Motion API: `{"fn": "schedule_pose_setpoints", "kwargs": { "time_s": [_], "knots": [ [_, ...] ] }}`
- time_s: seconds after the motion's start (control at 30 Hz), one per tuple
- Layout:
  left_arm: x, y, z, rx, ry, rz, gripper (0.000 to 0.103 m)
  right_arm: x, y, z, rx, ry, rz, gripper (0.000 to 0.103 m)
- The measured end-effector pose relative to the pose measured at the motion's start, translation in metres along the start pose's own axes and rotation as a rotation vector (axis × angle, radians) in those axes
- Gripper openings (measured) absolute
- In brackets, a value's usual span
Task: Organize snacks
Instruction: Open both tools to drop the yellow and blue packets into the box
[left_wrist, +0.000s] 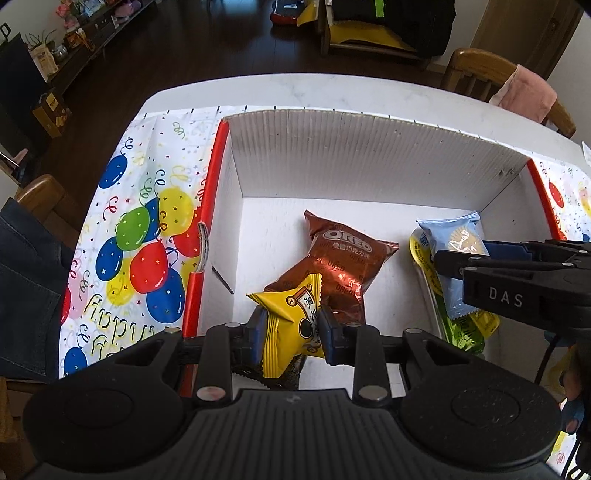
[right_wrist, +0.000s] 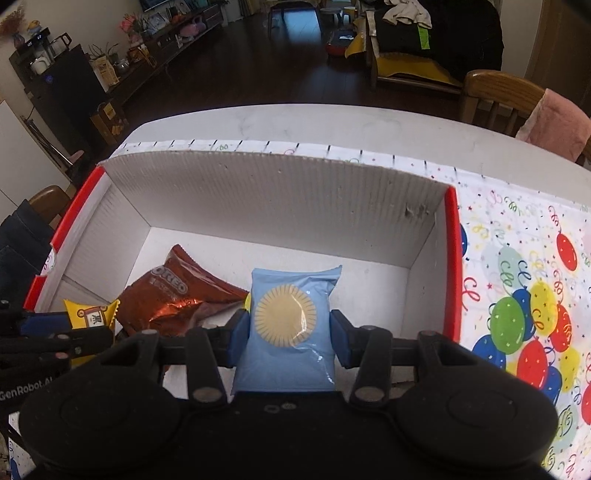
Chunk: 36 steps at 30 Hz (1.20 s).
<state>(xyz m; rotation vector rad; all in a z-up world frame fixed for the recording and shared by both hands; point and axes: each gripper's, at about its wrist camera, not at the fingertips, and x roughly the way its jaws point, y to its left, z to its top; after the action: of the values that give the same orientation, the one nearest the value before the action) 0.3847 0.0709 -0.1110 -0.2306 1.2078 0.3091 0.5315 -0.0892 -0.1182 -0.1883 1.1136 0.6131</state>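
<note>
A white cardboard box (left_wrist: 332, 158) with red edges sits on the table; it also shows in the right wrist view (right_wrist: 258, 192). My left gripper (left_wrist: 291, 328) is shut on a yellow snack packet (left_wrist: 291, 314) over the box's near side. My right gripper (right_wrist: 291, 334) is shut on a light blue cookie packet (right_wrist: 290, 328), held over the box floor; it shows in the left wrist view (left_wrist: 458, 243) too. A brown Oreo bag (left_wrist: 343, 258) lies on the box floor, also in the right wrist view (right_wrist: 177, 295). A yellow-green packet (left_wrist: 465, 328) lies under the blue one.
A balloon-print party cloth (left_wrist: 140, 236) covers the white table (left_wrist: 332, 92) around the box, also on the right (right_wrist: 524, 295). Wooden chairs (right_wrist: 498, 96) with a pink cloth stand behind the table. Dark floor and shelves lie beyond.
</note>
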Motion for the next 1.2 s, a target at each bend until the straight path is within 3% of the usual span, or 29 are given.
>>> {"fn": "schedule_pose_setpoints", "kwargs": {
  "time_s": [0.43,0.6,1.2],
  "knots": [
    [0.009,-0.008,-0.003,0.053,0.008,0.035,0.029,0.000,0.003,-0.003,-0.010,0.011,-0.015,0.046],
    [0.004,-0.004,-0.004,0.019,0.002,0.004,0.042,-0.011,0.003,-0.006,-0.003,-0.001,-0.001,0.048],
    [-0.059,0.013,-0.034,-0.002,-0.122,-0.085,0.048,-0.084,0.020,-0.035,0.027,-0.102,0.040,0.062]
  ]
}}
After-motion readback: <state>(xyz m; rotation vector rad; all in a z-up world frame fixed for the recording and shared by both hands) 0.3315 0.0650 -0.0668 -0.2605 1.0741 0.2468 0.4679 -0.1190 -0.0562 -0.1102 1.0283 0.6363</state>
